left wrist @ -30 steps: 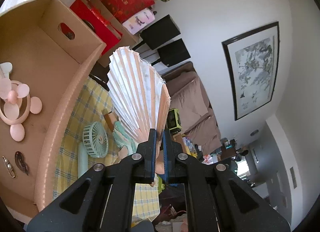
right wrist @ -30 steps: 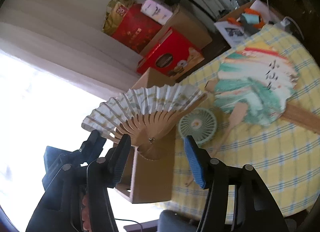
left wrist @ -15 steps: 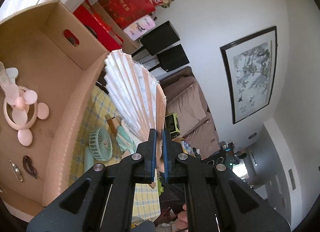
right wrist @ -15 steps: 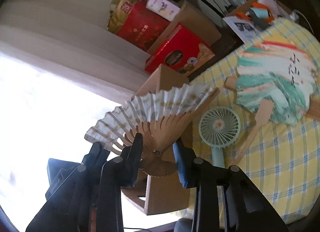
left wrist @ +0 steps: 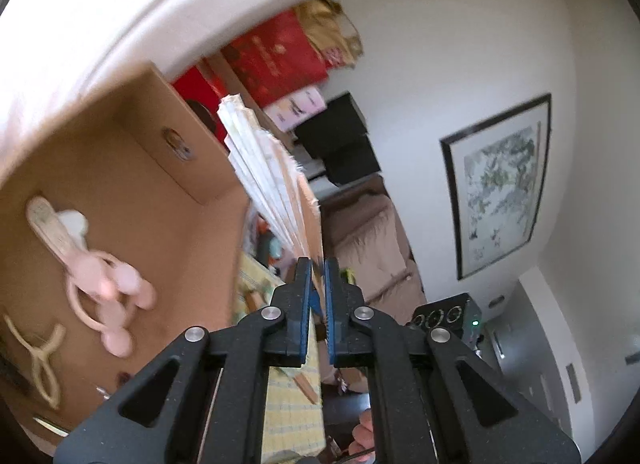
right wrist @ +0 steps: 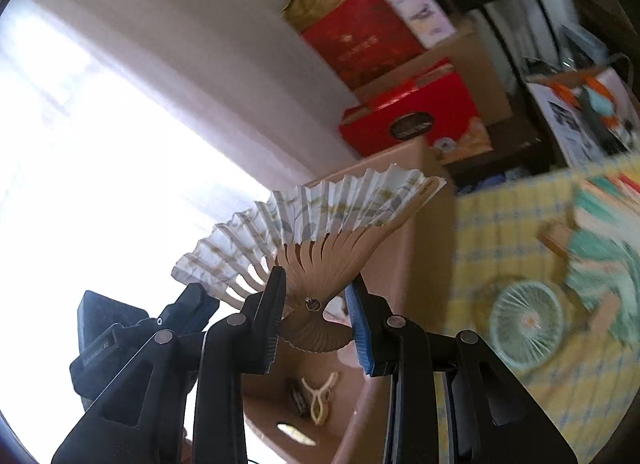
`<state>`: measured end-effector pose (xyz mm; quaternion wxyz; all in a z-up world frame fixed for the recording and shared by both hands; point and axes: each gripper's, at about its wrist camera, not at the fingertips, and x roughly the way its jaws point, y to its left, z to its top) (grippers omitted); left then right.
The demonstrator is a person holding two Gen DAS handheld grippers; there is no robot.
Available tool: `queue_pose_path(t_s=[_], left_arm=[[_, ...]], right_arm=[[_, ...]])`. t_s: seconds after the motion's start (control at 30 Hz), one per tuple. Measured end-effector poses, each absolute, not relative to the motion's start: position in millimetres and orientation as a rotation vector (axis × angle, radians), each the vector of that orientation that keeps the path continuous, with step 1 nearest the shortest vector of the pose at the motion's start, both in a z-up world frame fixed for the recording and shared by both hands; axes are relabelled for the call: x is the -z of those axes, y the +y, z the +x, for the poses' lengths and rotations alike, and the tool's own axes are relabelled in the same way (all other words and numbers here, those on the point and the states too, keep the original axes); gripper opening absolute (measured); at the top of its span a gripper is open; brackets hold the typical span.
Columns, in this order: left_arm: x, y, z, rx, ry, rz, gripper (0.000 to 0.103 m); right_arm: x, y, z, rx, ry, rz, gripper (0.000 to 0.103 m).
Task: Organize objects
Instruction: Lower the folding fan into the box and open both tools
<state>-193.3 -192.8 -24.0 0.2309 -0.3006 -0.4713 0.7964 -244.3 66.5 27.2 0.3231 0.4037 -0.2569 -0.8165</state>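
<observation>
While folding fan (right wrist: 320,224) hangs over cardboard box (left wrist: 132,192) — left hand-held gripper (left wrist: 316,276) clamped on it, right hand-held gripper (right wrist: 316,304) pinching its pivot | boxed: pink fan (left wrist: 108,296), clip (right wrist: 318,400) | left on counter (right wrist: 500,224): green fan (right wrist: 524,320), painted fan (right wrist: 600,232)

From my left wrist view the folding fan (left wrist: 276,184) is edge-on, so I can't read its pattern, and its pivot is hidden between the left gripper (left wrist: 316,276). The pink fan (left wrist: 108,296) in the cardboard box (left wrist: 168,200) is smeared by motion blur, and the box's near wall is cut off at the picture's left edge. In my right wrist view the green handheld fan (right wrist: 524,320) and the painted fan (right wrist: 600,248) on the bench (right wrist: 500,224) are blurred; the painted one runs off the right edge. The label on the red box (right wrist: 412,120) is unreadable.
</observation>
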Motion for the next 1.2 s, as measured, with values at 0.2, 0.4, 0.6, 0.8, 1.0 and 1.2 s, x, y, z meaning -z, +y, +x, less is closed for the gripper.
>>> queue_pose_path(t_s=[0.2, 0.4, 0.6, 0.8, 1.0, 1.2], left_arm=[[53, -229, -216, -2.233, -1.322, -0.904, 0.005], [90, -233, -235, -2.223, -1.323, -1.029, 0.023], [115, -238, -236, -2.211, -1.368, -1.141, 0.050], [100, -240, -223, -2.292, -1.301, -1.155, 0.068], [69, -225, -209, -2.380, -1.137, -1.178, 0.083], [47, -209, -201, -2.444, -1.003, -1.212, 0.090]], right_arm=[[-15, 17, -274, 2.173, -0.486, 1.054, 0.030], [11, -2, -299, 2.192, -0.376, 1.095, 0.030], [29, -15, -306, 2.248, -0.207, 1.144, 0.036], [26, -14, -298, 2.273, -0.169, 1.159, 0.051], [8, -8, -286, 2.282, -0.160, 1.147, 0.057], [-8, 7, -264, 2.321, -0.095, 1.115, 0.068]])
